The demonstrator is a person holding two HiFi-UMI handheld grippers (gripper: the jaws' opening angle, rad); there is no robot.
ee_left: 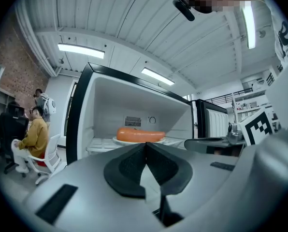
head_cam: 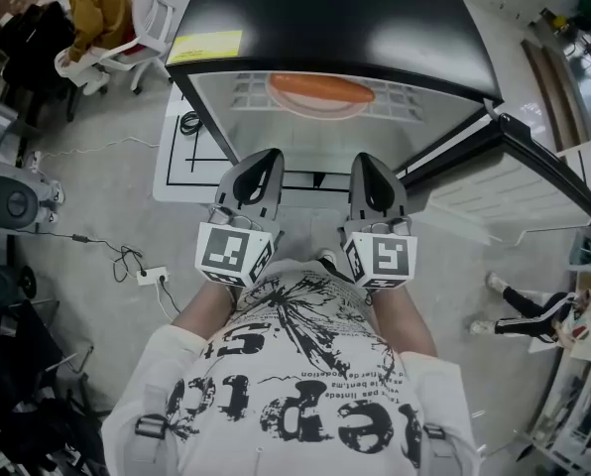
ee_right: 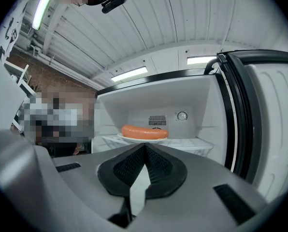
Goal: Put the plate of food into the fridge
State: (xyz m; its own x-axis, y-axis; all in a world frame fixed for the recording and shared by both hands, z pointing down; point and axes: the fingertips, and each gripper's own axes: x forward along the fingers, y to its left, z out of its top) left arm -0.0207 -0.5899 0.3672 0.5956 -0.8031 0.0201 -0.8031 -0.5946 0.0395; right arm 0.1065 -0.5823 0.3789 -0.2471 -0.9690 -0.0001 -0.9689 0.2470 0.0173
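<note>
Now, with the plate of food (ee_right: 145,132) inside the fridge (head_cam: 335,18) ahead of the clenched, empty left hand-held gripper (head_cam: 266,157) and right hand-held gripper (head_cam: 367,160), the door (head_cam: 533,186) beside the latter likely wants a gentle, steady push shut.

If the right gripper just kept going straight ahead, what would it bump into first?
Probably the plate carrying the sausage, on the shelf of the open fridge: it sits dead ahead of the shut right gripper. Nothing shows between, though depth is unclear.

Head view looks steeply down — both gripper views face the fridge (ee_left: 110,98).
</note>
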